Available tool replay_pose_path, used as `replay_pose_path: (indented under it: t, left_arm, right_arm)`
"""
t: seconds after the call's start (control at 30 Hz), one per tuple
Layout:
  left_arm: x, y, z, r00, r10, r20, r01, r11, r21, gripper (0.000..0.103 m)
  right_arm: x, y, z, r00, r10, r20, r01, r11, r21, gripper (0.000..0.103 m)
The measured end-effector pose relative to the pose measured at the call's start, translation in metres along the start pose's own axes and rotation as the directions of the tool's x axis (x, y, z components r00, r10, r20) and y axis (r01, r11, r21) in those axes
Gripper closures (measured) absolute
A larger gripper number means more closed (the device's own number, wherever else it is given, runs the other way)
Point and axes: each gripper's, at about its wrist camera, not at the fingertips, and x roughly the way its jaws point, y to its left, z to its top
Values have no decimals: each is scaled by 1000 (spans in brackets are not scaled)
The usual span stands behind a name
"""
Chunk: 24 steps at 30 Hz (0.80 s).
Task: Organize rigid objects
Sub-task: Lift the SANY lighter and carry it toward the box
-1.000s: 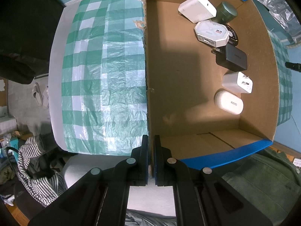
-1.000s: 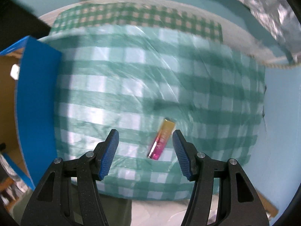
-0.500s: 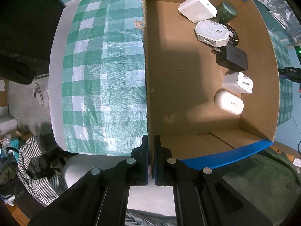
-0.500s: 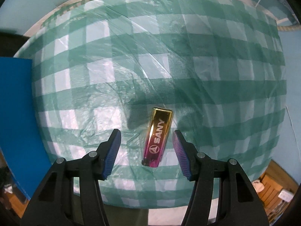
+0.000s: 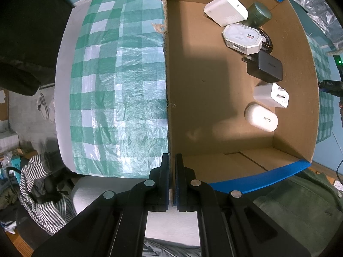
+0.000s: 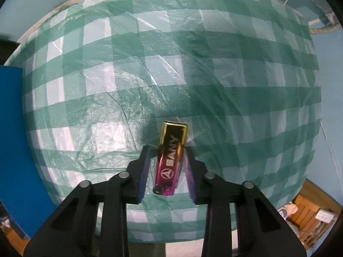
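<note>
The right gripper (image 6: 166,169) points down at the checked green-and-white tablecloth (image 6: 193,68), its jaws drawn in on the long sides of a lighter (image 6: 170,157) that lies flat on the cloth between the blue pads. The lighter's long axis runs almost straight away from the camera, leaning slightly to the right: its pink end with the dark valve is nearest, between the fingers, and its gold end points far, clear of the fingertips. The word SANY reads along that axis. At the left edge of this view stands a blue box wall (image 6: 12,150). The left gripper (image 5: 172,165) is pressed together on the near part of the left wall of the cardboard box (image 5: 168,85), one pad on each side of the wall. Farther off, along the box's right side, lie a white oval case (image 5: 261,117), a white plug adapter (image 5: 271,95), a black charger (image 5: 264,67), an octagonal white box (image 5: 242,36), a white block (image 5: 225,9) and a dark green round tin (image 5: 259,14).
</note>
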Motion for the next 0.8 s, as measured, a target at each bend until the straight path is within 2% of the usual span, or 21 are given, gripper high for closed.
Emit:
replay_pose_path:
  t: [0.3, 0.63, 0.8]
  left_arm:
    - [-1, -1, 1, 1000, -2, 3, 2, 1000, -2, 99]
    - [-1, -2, 0, 1000, 4, -1, -4, 1000, -1, 99]
    - [0, -3, 1, 1000, 5, 0, -5, 1000, 3, 99]
  right_arm:
    - [-1, 3, -17, 1000, -11, -21, 10, 999, -44, 81]
    - [-20, 40, -33, 999, -37, 3, 37, 982, -185, 81]
    - [-34, 61, -29, 999, -39, 15, 41, 970, -239, 81]
